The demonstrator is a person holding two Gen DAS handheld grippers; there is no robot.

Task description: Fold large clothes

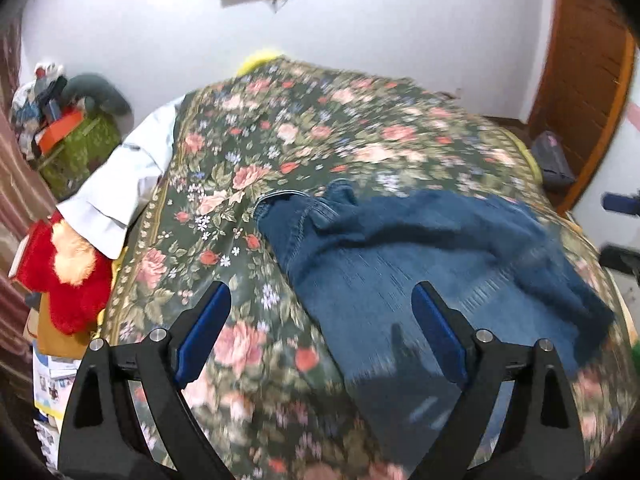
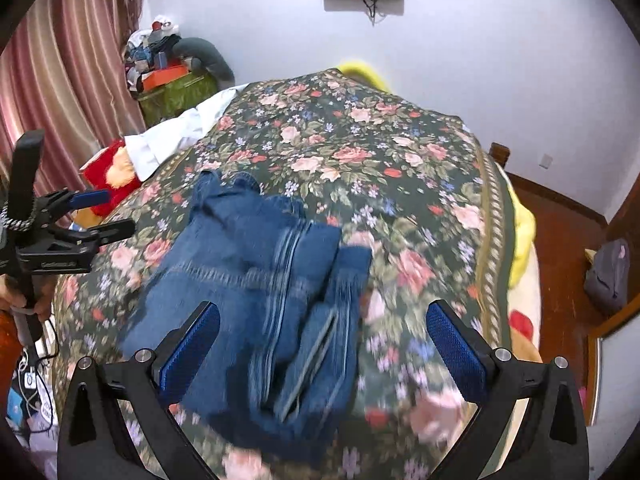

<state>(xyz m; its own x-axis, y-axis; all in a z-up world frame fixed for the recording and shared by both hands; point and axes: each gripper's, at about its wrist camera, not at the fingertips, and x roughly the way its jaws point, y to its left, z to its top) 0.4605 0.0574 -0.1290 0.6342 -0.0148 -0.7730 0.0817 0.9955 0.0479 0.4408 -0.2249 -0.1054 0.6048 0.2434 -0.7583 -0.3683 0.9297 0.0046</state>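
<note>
While folded, jeans [image 2: 256, 280] lie rumpled on bedspread [image 2: 400, 168]

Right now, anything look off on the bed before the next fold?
The jeans lie folded but untidy on the floral bedspread: layers skewed, one end bunched up. A white garment hangs off the far left edge onto a red plush toy. Both the left gripper and the right gripper are open and empty.

matt blue denim jeans [image 2: 256, 280] on woven floral bedspread [image 2: 360, 152].
</note>
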